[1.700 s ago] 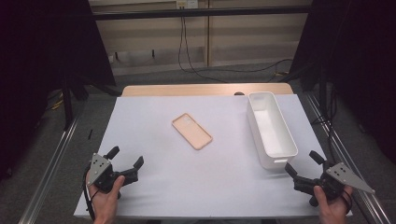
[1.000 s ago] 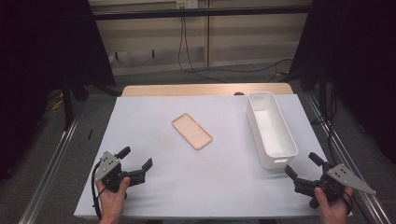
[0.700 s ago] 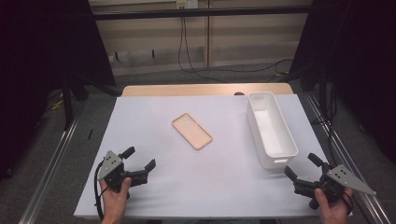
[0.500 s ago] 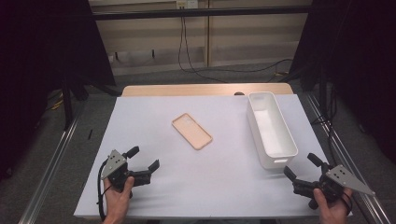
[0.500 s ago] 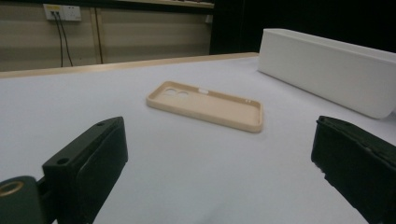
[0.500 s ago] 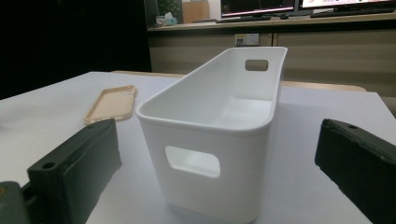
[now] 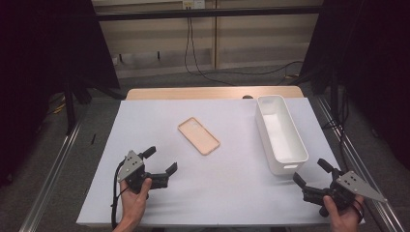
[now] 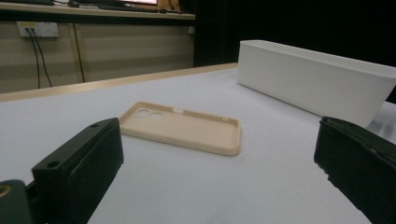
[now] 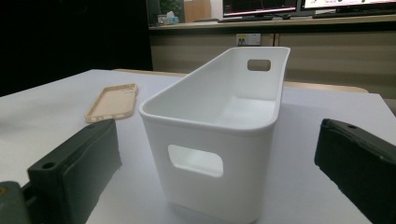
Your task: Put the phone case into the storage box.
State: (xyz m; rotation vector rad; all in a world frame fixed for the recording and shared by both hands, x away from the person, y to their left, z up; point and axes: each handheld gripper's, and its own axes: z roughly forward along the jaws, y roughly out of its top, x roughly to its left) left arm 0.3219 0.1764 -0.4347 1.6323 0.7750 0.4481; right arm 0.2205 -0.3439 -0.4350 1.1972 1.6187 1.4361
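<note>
Jaws of the left gripper (image 7: 159,161) spread apart, nothing between them, held low over the white surface (image 7: 232,193) in the person's left hand (image 7: 133,203). Peach phone case (image 7: 198,136) lies flat, open side up, ahead of those jaws and well apart from them. Left gripper view puts the case (image 8: 182,127) straight ahead between the two black jaws, camera cutouts at its far left end, raised rim visible all round; high view gives just a flat outline. White bin (image 8: 317,81) runs across behind the case to the right of the jaws in that view, side wall seen, inside hidden.

Right gripper (image 7: 312,174) jaws also released and empty, in the right hand (image 7: 342,215) near the surface's front right corner. Bin (image 7: 283,162) sits just ahead of them, short end facing. Right gripper view shows what the high view barely does: handle cutout in the bin's near end wall (image 9: 215,140), a second cutout in the far end wall, bare white inside. Case (image 9: 112,108) appears beyond the left-hand jaw there, left of the bin, not touching it.

High view alone shows both grippers together, well apart, case nearer the left one, bin nearer the right.
</note>
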